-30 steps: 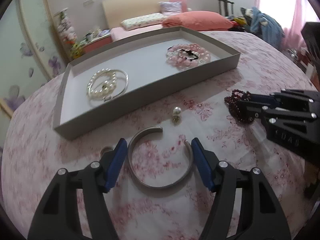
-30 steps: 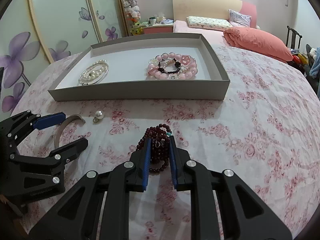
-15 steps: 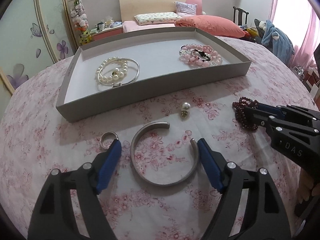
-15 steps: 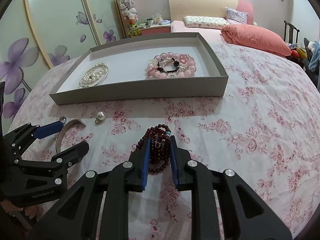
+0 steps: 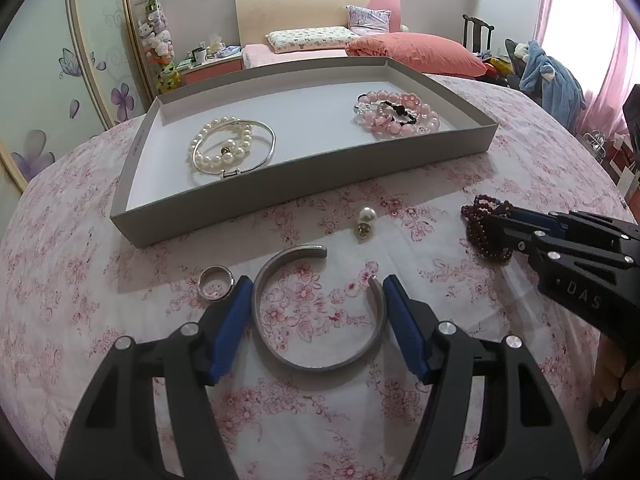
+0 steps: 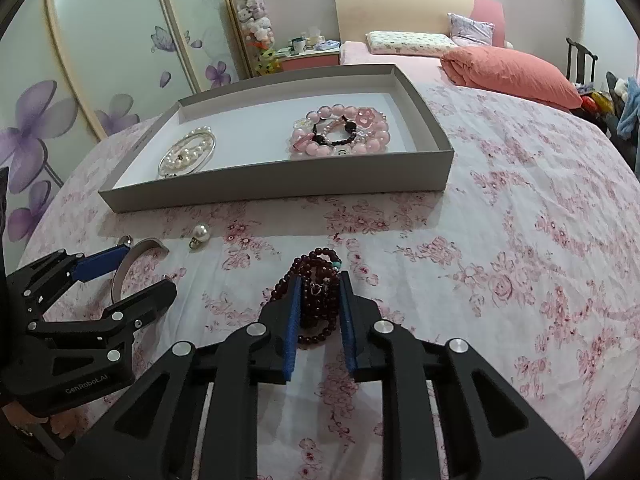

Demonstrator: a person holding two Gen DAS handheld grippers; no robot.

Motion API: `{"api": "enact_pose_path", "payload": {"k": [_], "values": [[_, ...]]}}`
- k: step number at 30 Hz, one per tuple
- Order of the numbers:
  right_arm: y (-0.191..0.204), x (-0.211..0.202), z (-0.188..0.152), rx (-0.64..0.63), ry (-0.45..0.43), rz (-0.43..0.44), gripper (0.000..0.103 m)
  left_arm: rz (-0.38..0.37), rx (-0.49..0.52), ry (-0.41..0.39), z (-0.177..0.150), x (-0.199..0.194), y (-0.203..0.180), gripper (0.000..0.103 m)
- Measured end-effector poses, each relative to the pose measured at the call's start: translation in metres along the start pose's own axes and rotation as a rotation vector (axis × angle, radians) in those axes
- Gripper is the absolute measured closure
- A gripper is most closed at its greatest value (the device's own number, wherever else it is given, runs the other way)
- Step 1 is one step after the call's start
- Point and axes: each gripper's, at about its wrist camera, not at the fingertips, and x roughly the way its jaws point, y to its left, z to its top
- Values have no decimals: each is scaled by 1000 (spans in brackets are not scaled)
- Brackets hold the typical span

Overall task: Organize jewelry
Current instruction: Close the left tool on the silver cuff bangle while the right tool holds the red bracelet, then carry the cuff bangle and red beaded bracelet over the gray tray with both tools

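A grey tray (image 5: 280, 184) holds a pearl bracelet with a silver bangle (image 5: 230, 148) and pink bead bracelets (image 5: 396, 114). On the floral cloth lie a silver cuff bangle (image 5: 316, 312), a ring (image 5: 216, 283) and a pearl earring (image 5: 366, 220). My left gripper (image 5: 318, 296) is open, its blue pads either side of the cuff, close to its sides. My right gripper (image 6: 319, 288) is shut on a dark red bead bracelet (image 6: 316, 280), which rests on the cloth; the bracelet also shows in the left wrist view (image 5: 482, 232).
The tray (image 6: 280, 184) stands at the back of the round table. A bed with a pink pillow (image 6: 508, 70) and a wardrobe with flower doors (image 6: 100, 60) are behind. The cloth to the right (image 6: 520, 260) carries nothing.
Both cameras have tilted and shifted slightly. The left pads have stayed around the cuff. The right gripper stays shut on the red beads.
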Motion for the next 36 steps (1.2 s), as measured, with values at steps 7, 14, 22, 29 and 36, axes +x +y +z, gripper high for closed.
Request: {"api": "enact_pose_path", "payload": {"k": [7,14,22,29,36], "values": [[-5,-1,-1,35,-7,28,88,-2,-1,-1,0,0,1,39],[-12,-25,-3,66,-90,51,91,-28,-51,-44,-4,-10,8,39],[-3,-49,-1,43,-171,56,91,-35,-78,-82,-14,-33,14,39],[11,-60,0,-5,-206,61,91,-12,-95,-142,-20,-56,20,39],[21,-69,0,-19,-226,78,91,9,-106,-198,-26,-74,22,39]]}}
